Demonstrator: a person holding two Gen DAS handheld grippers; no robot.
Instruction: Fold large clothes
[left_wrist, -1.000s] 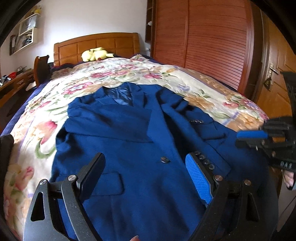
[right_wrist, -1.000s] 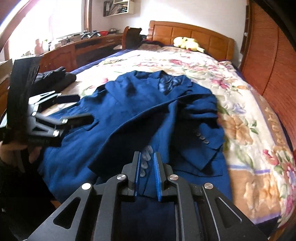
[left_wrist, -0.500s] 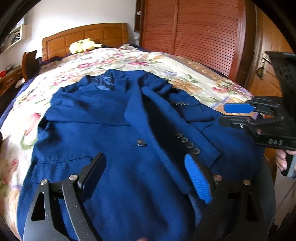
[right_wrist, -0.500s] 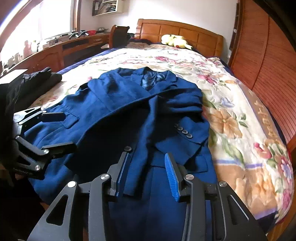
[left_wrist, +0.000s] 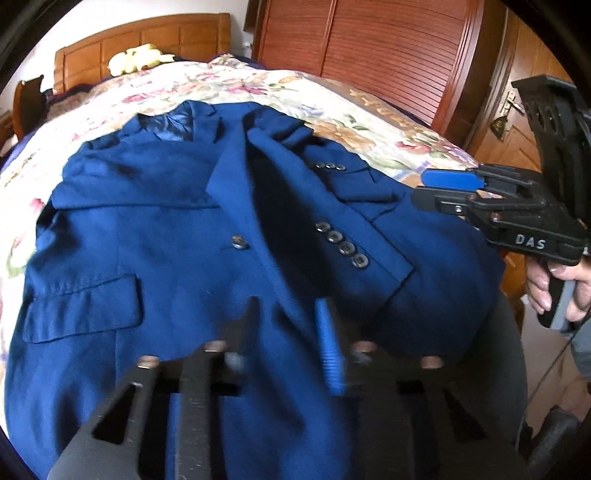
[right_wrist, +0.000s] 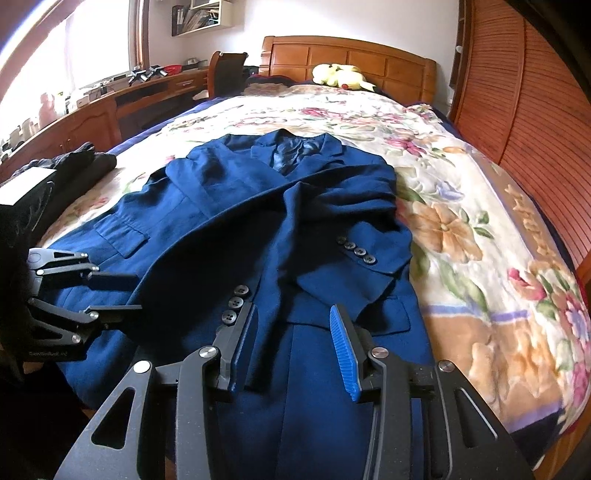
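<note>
A dark blue jacket (left_wrist: 155, 236) lies face up on the flowered bedspread (right_wrist: 461, 229), collar toward the headboard. Both sleeves are folded across its front, and one buttoned cuff (left_wrist: 341, 243) rests near the middle. My left gripper (left_wrist: 288, 325) is low over the jacket's lower front. Its jaws are blurred and closing, with the front edge of the cloth between them and a gap still showing. It also shows from the side as the left gripper (right_wrist: 118, 293). My right gripper (right_wrist: 291, 339) stands open over the hem, gripping nothing, and appears again as the right gripper (left_wrist: 439, 190).
A yellow plush toy (right_wrist: 341, 75) sits by the wooden headboard (right_wrist: 347, 55). Dark folded clothes (right_wrist: 74, 166) lie at the bed's left edge beside a long wooden desk (right_wrist: 92, 110). A slatted wardrobe (left_wrist: 388, 51) runs along the right side. A person's hand (left_wrist: 554, 291) holds the right gripper's handle.
The left gripper dipped toward the jacket's lower front and its jaws narrowed. The right gripper went from shut to open, leaving the sleeve cuff lying across the jacket.
</note>
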